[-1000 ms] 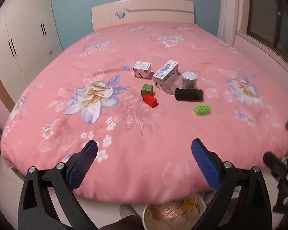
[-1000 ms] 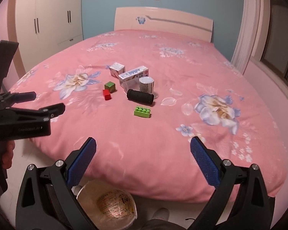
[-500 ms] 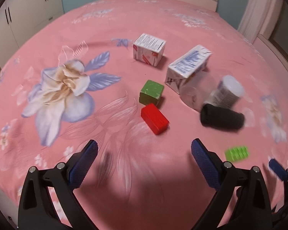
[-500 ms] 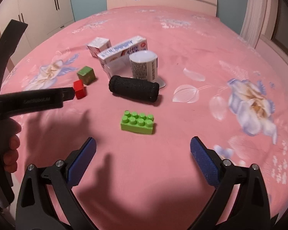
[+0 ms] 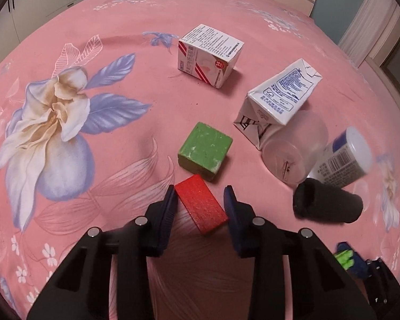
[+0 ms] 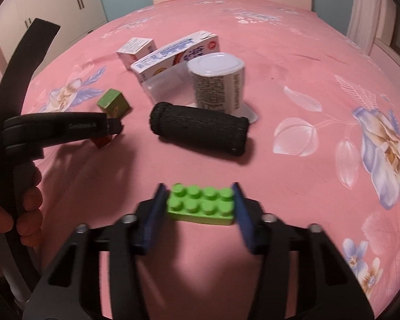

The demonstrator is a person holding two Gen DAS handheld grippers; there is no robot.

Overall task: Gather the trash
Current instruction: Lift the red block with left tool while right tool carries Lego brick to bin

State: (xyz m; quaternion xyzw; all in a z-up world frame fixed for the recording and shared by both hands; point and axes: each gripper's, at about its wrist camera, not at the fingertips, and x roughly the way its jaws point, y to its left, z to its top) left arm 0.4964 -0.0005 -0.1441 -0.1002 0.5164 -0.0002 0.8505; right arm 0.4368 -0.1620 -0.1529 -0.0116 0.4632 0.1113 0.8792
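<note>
Dim, warm indoor light from above and behind, tinting the bedspread [image 5: 120,85] pink-orange. Soft dark shadows pooled at 6 o'clock under both grippers, another cast toward 5 o'clock of the black roll [image 6: 200,130]. Strong fisheye bending with black vignette at the corners. Motion blur on the right gripper [image 6: 198,205] and can [image 5: 344,160]. No glare.

A: Left wrist view: sits low over the pink floral bedspread [image 5: 114,138], facing the headboard, very near the red wooden block [image 5: 201,203].

B: Right wrist view: same heading, equally low, close over the green studded plastic brick [image 6: 201,204].

A: Overlap: both show the green wooden cube [image 5: 204,150], black fabric-covered cylinder [image 6: 198,131], white printed can [image 6: 217,82] and two white cartons.
</note>
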